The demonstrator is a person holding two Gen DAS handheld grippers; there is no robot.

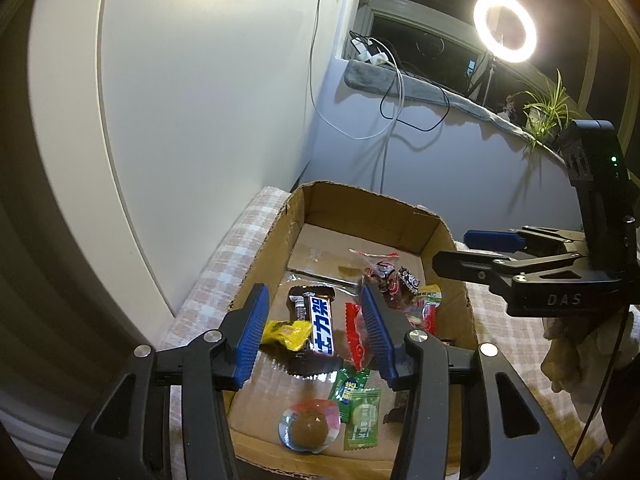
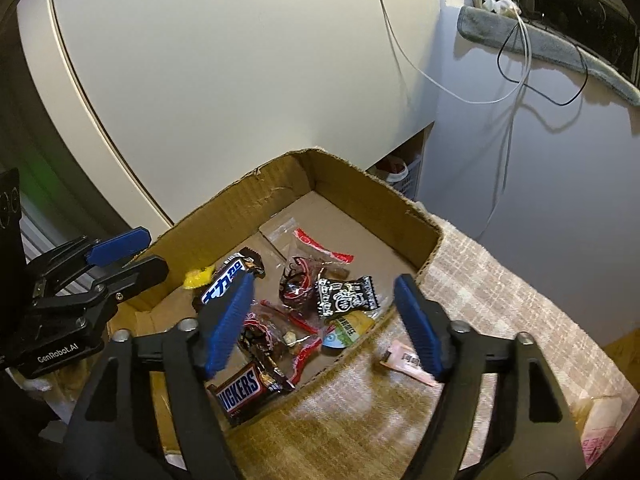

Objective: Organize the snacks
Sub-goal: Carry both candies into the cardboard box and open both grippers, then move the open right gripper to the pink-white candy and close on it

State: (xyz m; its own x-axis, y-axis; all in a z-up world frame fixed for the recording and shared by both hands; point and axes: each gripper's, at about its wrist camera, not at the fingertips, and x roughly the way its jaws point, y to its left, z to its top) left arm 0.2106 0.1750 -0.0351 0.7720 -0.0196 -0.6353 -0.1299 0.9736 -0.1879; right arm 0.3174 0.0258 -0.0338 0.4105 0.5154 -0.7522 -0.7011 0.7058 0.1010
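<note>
Both hand-held grippers, left (image 1: 316, 332) and right (image 2: 326, 322), hovering released, empty over the cardboard box (image 2: 372, 184) of snacks; pink sachet (image 2: 406, 364) outside on checked cloth (image 2: 500, 280), light, crinkly, slippery, probably best pinched mid-body.

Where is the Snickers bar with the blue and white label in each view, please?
Left wrist: the Snickers bar lies lower centre, between the left tongs.
Right wrist: it lies left of centre, beside the yellow candy.
Shared landmark: the cardboard box.
</note>
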